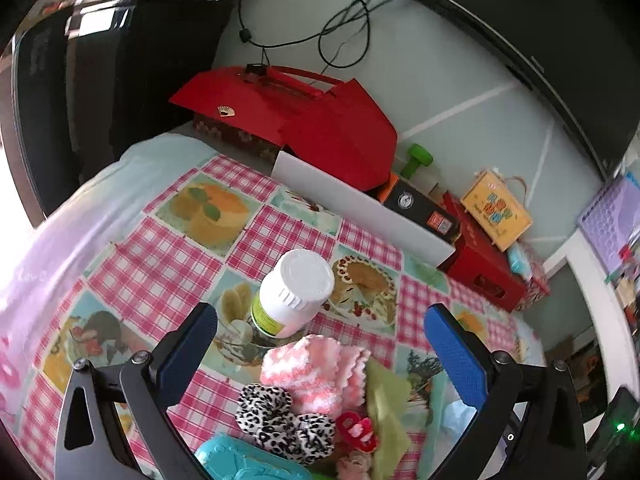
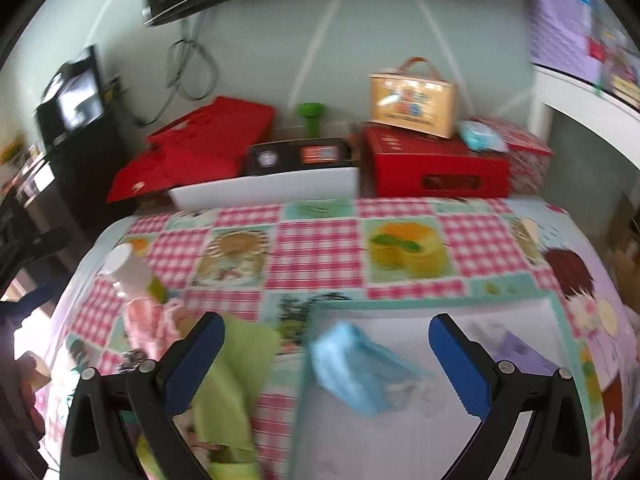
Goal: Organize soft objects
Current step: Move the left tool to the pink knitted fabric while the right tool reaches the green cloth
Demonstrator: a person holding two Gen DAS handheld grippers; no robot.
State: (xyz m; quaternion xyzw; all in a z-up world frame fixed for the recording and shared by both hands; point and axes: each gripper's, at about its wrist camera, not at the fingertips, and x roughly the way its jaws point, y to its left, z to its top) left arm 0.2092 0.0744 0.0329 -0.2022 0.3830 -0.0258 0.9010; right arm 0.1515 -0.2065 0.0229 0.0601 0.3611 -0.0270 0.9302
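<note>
My left gripper (image 1: 320, 344) is open and empty above a pile of soft things: a pink-and-white fuzzy cloth (image 1: 316, 372), a leopard-print scrunchie (image 1: 280, 420), a green cloth (image 1: 388, 408) and a red hair clip (image 1: 356, 432). A white pill bottle (image 1: 292, 292) stands just beyond the pile. My right gripper (image 2: 326, 356) is open and empty over a light blue soft item (image 2: 352, 364) that lies in a white tray (image 2: 500, 312). The green cloth (image 2: 228, 376) lies left of the tray, with the pink cloth (image 2: 148, 320) and the bottle (image 2: 128, 268) further left.
A checked pink tablecloth (image 1: 152, 272) covers the table. At the back stand red boxes (image 1: 320, 120), a long white dish (image 2: 264, 192), a black box (image 2: 300, 156), a green dumbbell (image 1: 416, 158) and a yellow carry box (image 2: 412, 100). A teal object (image 1: 240, 460) lies at the near edge.
</note>
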